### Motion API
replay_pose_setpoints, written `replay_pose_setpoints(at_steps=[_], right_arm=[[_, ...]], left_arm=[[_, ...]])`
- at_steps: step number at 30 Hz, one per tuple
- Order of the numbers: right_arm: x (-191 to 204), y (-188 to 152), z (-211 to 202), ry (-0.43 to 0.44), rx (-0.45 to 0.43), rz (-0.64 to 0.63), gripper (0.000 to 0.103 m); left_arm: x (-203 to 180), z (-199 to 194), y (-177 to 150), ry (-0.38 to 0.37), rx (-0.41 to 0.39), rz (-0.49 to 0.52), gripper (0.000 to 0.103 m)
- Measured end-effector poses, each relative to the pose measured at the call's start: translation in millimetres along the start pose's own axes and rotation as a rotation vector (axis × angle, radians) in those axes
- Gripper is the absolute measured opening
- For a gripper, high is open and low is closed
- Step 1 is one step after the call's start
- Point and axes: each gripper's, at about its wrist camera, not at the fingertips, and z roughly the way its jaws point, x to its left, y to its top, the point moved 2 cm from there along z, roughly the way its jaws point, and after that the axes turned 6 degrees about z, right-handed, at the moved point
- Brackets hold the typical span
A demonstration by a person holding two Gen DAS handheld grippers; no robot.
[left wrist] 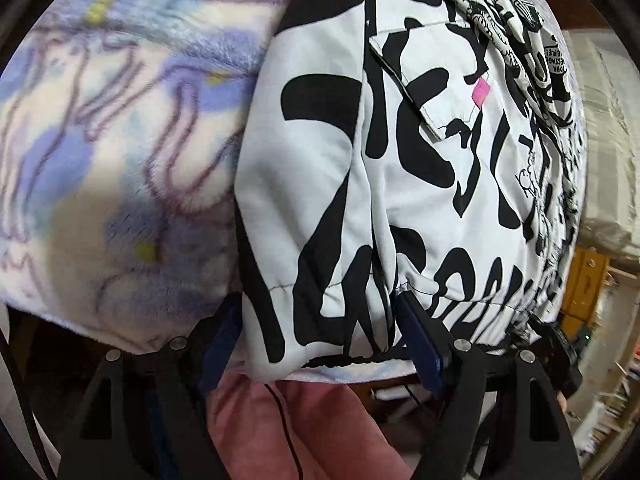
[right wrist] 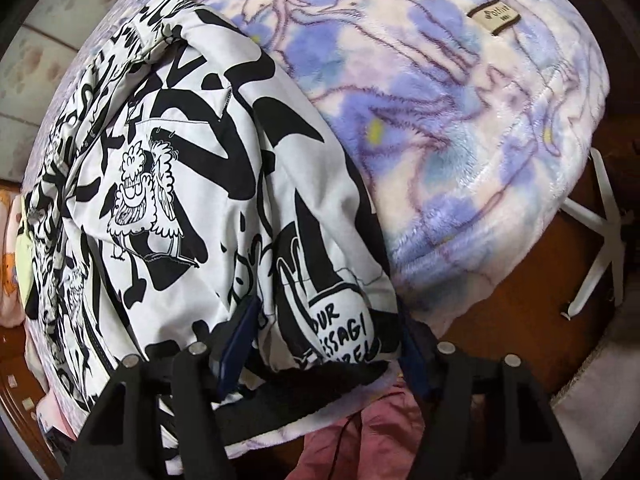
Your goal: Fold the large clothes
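Jacket [left wrist: 400, 184] in black-and-white print lying on fuzzy purple blanket [left wrist: 120, 120], hem at near edge. Left hand-held gripper [left wrist: 320, 344] angled steeply down, jaws spread around hem, not pinching. Right hand-held gripper [right wrist: 324, 344] likewise, straddling cuff, no squeeze visible.

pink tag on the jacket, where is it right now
In the left wrist view the pink tag sits upper right of centre on the black-and-white jacket, just right of its pocket flap.
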Motion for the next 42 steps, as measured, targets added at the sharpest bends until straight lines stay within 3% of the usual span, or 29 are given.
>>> replay_pose_setpoints(at_steps=[3, 6, 9, 14, 17, 21, 27, 35, 42], right_arm=[[5.5, -2.5, -7.1, -0.004, -0.006, 0.011, 0.052], [9.6, -5.5, -19.5, 0.002, -0.017, 0.018, 0.048], [15.9, -7.7, -27.1, 0.008, -0.028, 0.026, 0.041], [24.4, -15.2, -42.5, 0.049, -0.042, 0.032, 0.024], [28.3, -18.9, -47.4, 0.091, -0.042, 0.026, 0.018], [33.0, -14.8, -52.2, 0.163, -0.023, -0.008, 0.015], [34.5, -4.7, -63.3, 0.327, 0.046, -0.002, 0.015], [85.3, 12.8, -101.3, 0.514, 0.123, -0.103, 0.013], [109.8, 55.3, -160.3, 0.652, 0.082, -0.163, 0.012]], left_arm=[[4.8, 3.6, 5.8, -0.028, 0.022, -0.027, 0.074], [3.4, 4.8, 5.1, 0.01, 0.01, -0.036, 0.072], [-8.9, 6.4, -6.5, 0.057, -0.028, -0.03, 0.064], [-27.8, 2.2, -11.4, 0.091, -0.06, -0.061, 0.034], [-50.4, -1.1, -10.2, 0.136, -0.053, -0.045, 0.026], [-67.8, -10.6, -11.1, 0.126, -0.089, -0.048, 0.022], [-82.3, -41.4, -20.9, 0.03, -0.168, -0.148, 0.019], [-133.7, -104.5, -18.4, -0.11, -0.315, -0.185, 0.017], [-175.0, -170.6, 3.0, -0.185, -0.489, -0.212, 0.016]])
